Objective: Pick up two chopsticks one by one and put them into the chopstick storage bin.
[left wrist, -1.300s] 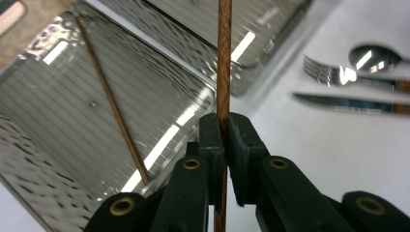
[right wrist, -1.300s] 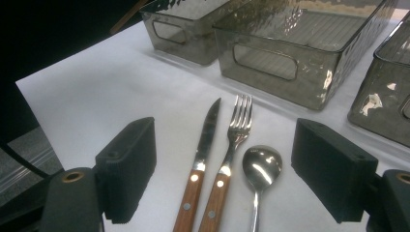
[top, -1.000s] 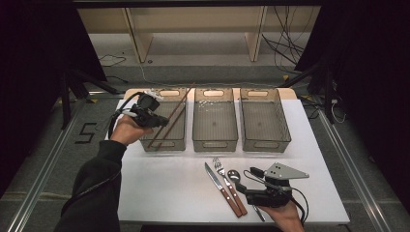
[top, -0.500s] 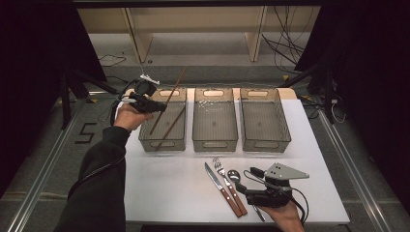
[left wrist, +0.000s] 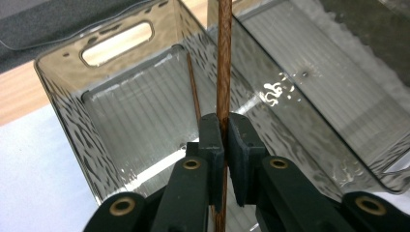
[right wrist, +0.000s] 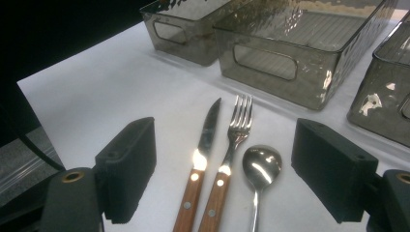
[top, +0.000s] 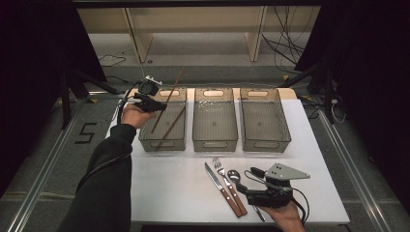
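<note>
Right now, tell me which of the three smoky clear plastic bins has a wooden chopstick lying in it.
The left bin: one brown wooden chopstick lies inside, and the left gripper holds a second one over it. The other two hold none.

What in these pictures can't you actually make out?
- Lower end of the held chopstick: left gripper view, hidden behind the left gripper.
- Spoon handle: right gripper view, cut off by the bottom edge.
- Speck in the middle bin: high view, too small to tell.
</note>
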Action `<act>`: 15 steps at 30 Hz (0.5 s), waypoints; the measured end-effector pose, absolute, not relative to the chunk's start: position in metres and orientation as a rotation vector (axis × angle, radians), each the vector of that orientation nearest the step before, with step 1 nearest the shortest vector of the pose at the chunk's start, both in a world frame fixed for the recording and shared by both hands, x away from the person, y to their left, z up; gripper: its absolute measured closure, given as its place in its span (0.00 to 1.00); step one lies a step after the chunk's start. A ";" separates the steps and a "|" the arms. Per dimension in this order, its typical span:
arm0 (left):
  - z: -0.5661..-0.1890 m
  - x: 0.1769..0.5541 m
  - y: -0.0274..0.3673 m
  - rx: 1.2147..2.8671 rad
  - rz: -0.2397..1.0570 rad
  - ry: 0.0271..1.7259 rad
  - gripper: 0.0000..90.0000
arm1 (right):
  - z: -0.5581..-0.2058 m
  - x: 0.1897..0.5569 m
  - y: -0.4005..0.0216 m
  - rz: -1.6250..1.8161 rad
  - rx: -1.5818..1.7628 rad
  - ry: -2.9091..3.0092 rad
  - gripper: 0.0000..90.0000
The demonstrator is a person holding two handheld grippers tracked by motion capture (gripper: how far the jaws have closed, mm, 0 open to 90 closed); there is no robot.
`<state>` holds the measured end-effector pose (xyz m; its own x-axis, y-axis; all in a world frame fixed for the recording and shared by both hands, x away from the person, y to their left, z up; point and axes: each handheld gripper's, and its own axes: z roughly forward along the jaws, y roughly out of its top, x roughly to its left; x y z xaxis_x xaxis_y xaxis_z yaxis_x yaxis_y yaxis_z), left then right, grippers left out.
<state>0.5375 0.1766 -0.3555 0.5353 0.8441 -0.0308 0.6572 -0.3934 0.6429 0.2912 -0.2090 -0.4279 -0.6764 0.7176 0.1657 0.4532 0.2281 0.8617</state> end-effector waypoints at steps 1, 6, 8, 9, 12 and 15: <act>-0.358 0.538 0.177 2.176 0.399 1.214 0.94 | -0.428 0.291 -0.209 1.425 1.099 2.237 0.27; -0.366 0.539 0.182 2.162 0.412 1.250 0.94 | -0.428 0.291 -0.209 1.427 1.097 2.237 0.27; -0.368 0.539 0.183 2.170 0.410 1.252 0.94 | -0.428 0.291 -0.209 1.426 1.098 2.237 0.27; -0.369 0.539 0.184 2.172 0.409 1.255 0.94 | -0.428 0.291 -0.208 1.427 1.100 2.238 0.27; -0.375 0.538 0.187 2.176 0.399 1.279 0.94 | -0.428 0.291 -0.208 1.426 1.098 2.241 0.27; -0.380 0.538 0.189 2.178 0.390 1.299 0.94 | -0.428 0.291 -0.208 1.423 1.097 2.245 0.27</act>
